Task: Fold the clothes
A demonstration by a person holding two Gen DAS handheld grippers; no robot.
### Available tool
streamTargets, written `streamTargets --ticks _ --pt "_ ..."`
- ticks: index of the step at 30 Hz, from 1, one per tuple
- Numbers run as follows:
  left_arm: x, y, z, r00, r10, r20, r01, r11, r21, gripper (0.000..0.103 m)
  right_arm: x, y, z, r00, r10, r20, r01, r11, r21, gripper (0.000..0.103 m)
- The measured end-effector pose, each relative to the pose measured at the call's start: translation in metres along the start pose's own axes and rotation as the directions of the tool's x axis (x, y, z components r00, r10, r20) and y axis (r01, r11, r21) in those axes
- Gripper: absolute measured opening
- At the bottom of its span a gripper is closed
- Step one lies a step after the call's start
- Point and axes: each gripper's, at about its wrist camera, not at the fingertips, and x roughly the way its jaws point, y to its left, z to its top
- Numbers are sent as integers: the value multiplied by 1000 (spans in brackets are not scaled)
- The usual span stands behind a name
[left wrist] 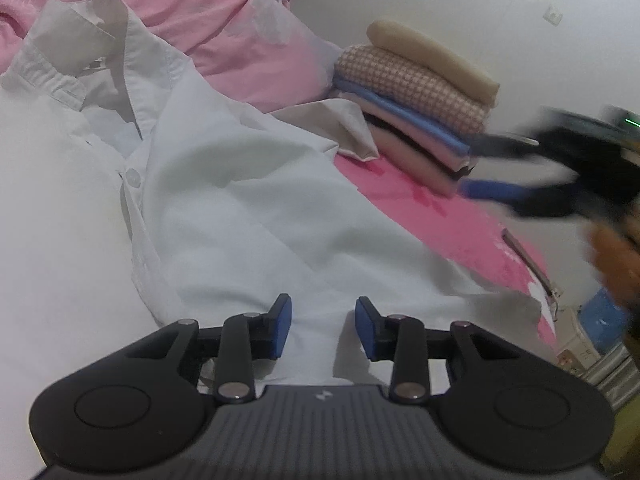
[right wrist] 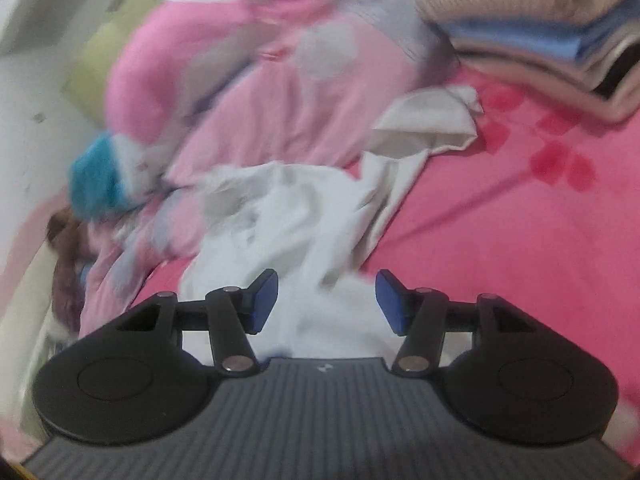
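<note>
A white collared shirt (left wrist: 240,184) lies spread front-up on the pink bed sheet (left wrist: 440,208), its collar (left wrist: 80,60) at the upper left and one button (left wrist: 133,178) showing. My left gripper (left wrist: 323,326) hovers over the shirt's body, jaws apart with nothing pinched. In the right wrist view the shirt (right wrist: 288,216) is rumpled, with a sleeve cuff (right wrist: 428,124) thrown toward the folded stack. My right gripper (right wrist: 327,300) stands open above the shirt with nothing between its pads. It shows blurred at the right edge (left wrist: 468,166) of the left wrist view, beside the stack.
A stack of folded clothes (left wrist: 420,92) sits on the sheet against the white wall, also at upper right (right wrist: 540,32). A pink quilt (left wrist: 208,20) is heaped behind the shirt. A teal and white item (right wrist: 96,176) lies at the left. The bed's edge (left wrist: 532,264) runs at the right.
</note>
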Motion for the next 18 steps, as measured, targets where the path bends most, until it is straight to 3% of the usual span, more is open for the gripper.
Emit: streamTargets --ticks 5,9,10,11,14,18 --pt "-1 10 -3 998 -50 22 51 998 -38 37 100 -44 61 992 -112 -65 121 982 145 54" --pt "-1 13 -4 997 -67 31 68 996 -52 37 139 -44 68 994 -85 -64 91 991 98 53" --pt "-1 13 -4 997 -67 33 69 996 -52 37 144 -41 67 996 -68 -58 72 995 73 36" --pt "-2 13 -4 997 -67 34 68 996 -52 37 145 -39 67 997 -55 -51 58 997 51 0" --pt "-2 13 -5 997 -65 35 66 997 -50 37 142 -32 66 999 -50 -12 50 999 -4 1" --pt "-2 13 -6 998 -60 36 62 997 -45 37 121 -16 92 980 -86 180 106 989 -105 0"
